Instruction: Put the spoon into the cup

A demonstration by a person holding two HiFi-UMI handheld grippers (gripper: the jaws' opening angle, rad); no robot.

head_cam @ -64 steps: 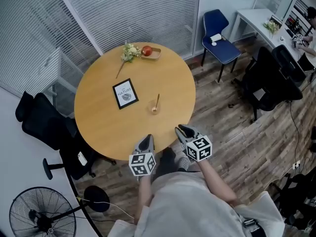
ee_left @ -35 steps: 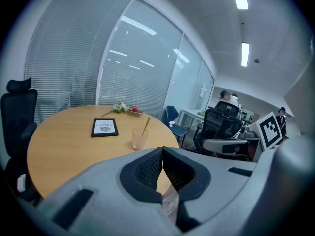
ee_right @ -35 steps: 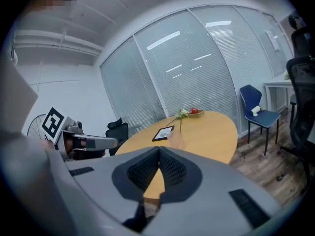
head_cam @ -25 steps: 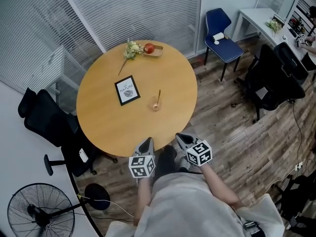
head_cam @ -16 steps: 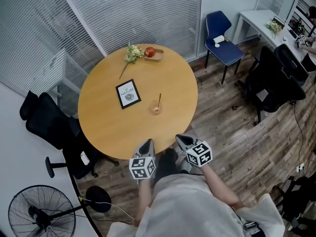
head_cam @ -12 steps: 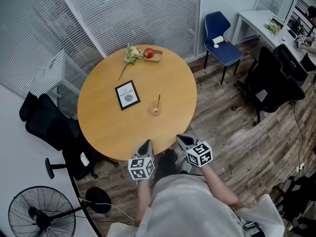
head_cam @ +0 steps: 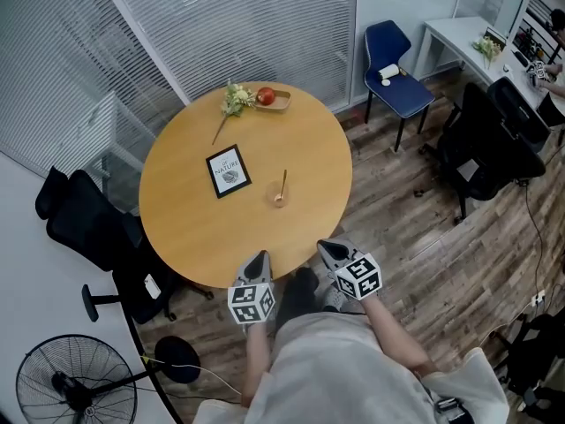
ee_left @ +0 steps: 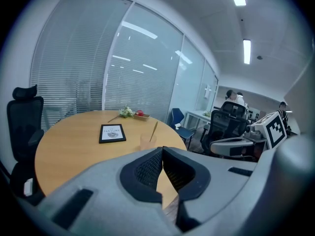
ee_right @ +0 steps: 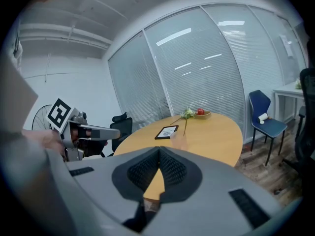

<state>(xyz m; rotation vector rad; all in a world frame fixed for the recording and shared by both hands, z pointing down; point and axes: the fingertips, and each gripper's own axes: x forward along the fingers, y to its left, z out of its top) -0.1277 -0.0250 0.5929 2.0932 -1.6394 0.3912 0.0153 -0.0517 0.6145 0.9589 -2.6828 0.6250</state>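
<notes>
1. Head view: round wooden table (head_cam: 185,210); a person stands at its near edge with 1 gripper in each hand.
2. Cup (head_cam: 278,199): pale, upright, near the table's middle, just right of a framed card (head_cam: 227,170).
3. Spoon (head_cam: 282,182): stands in the cup, handle leaning out over the far rim. The task looks complete.
4. Left gripper (head_cam: 259,259): jaws pressed together with nothing between them, at the near edge, well apart from the cup.
5. Right gripper (head_cam: 328,247): jaws likewise together and empty, beside the near edge.
6. Far edge: tray (head_cam: 277,101) with an apple (head_cam: 265,94), and a flower sprig (head_cam: 231,97).
7. Handling note: nothing seems left to grasp. Both grippers are best kept low, closed and off the tabletop, since a knock to the table could tip the cup or shake the leaning spoon out.
</notes>
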